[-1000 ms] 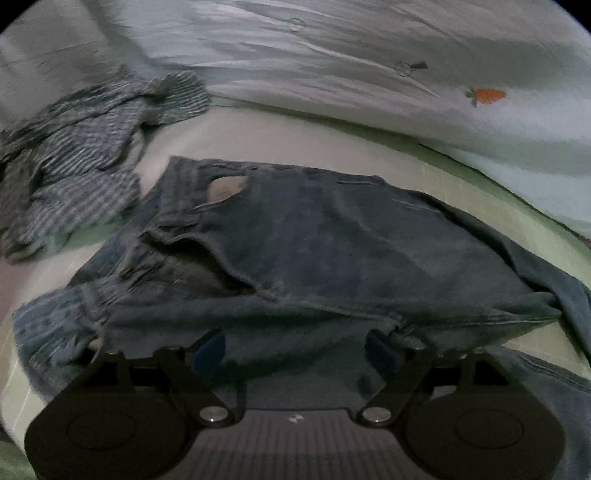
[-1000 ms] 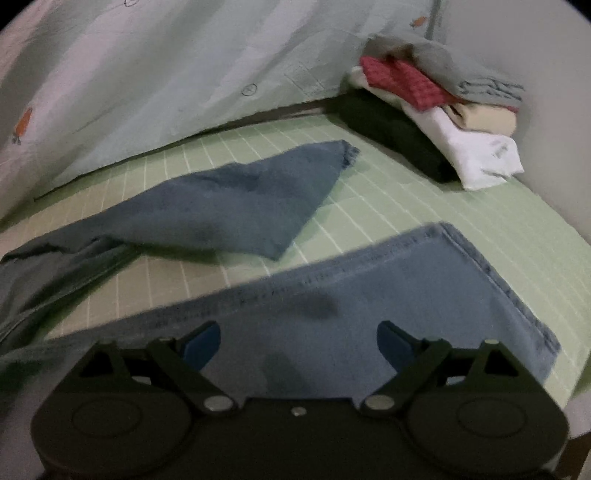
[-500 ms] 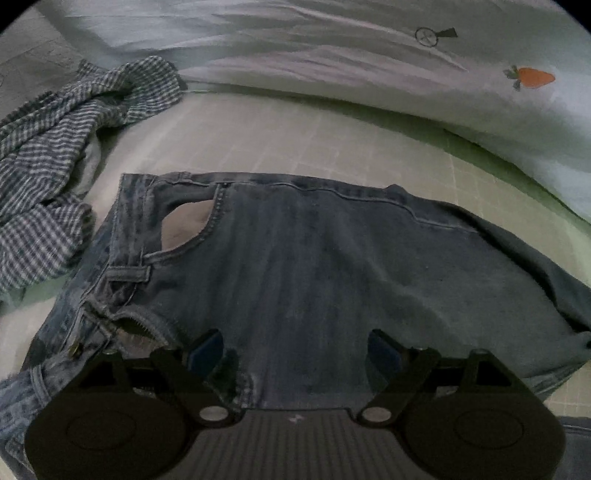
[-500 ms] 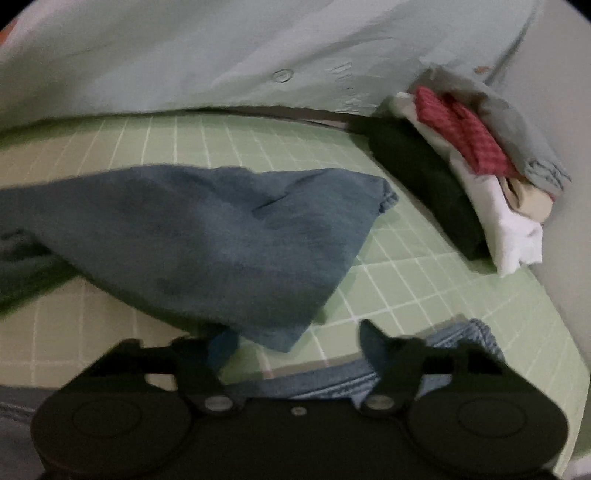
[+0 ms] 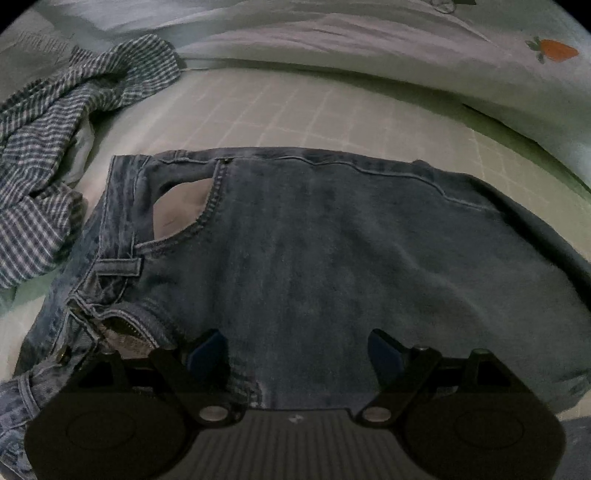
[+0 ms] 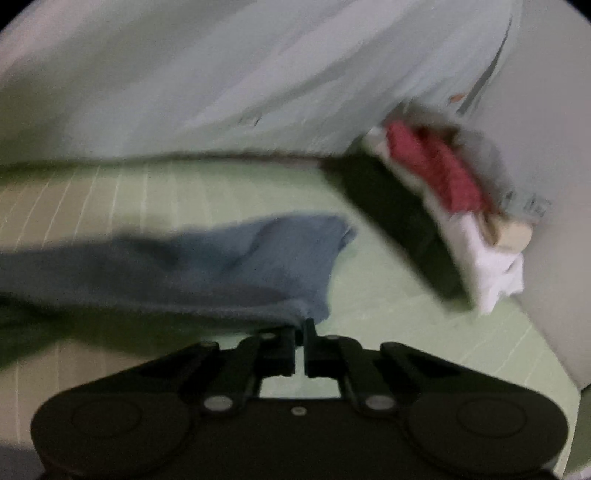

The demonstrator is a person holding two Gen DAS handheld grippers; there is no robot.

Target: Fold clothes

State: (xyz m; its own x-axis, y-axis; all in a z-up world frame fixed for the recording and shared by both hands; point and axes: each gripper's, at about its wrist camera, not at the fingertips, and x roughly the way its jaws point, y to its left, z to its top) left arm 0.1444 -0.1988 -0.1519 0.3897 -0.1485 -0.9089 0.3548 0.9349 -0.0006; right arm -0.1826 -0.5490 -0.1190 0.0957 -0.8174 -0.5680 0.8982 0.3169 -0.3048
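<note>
A pair of blue jeans [image 5: 332, 258] lies flat on the green checked bed sheet [image 5: 295, 107], waistband to the left with a pocket opening and the zipper showing. My left gripper [image 5: 297, 350] is open, its blue fingertips resting on the near edge of the jeans' seat. In the right wrist view, my right gripper [image 6: 300, 325] is shut on the hem corner of a jeans leg [image 6: 221, 266] and holds it just above the sheet [image 6: 369, 295]. The view is blurred by motion.
A crumpled blue checked shirt [image 5: 66, 140] lies at the left. A pale quilt with carrot prints [image 5: 406, 33] runs along the back. A stack of folded clothes [image 6: 443, 206] sits at the right by the wall.
My right gripper moved forward to the far jeans leg and shut on its hem corner. My left gripper moved forward over the jeans' seat and stayed open.
</note>
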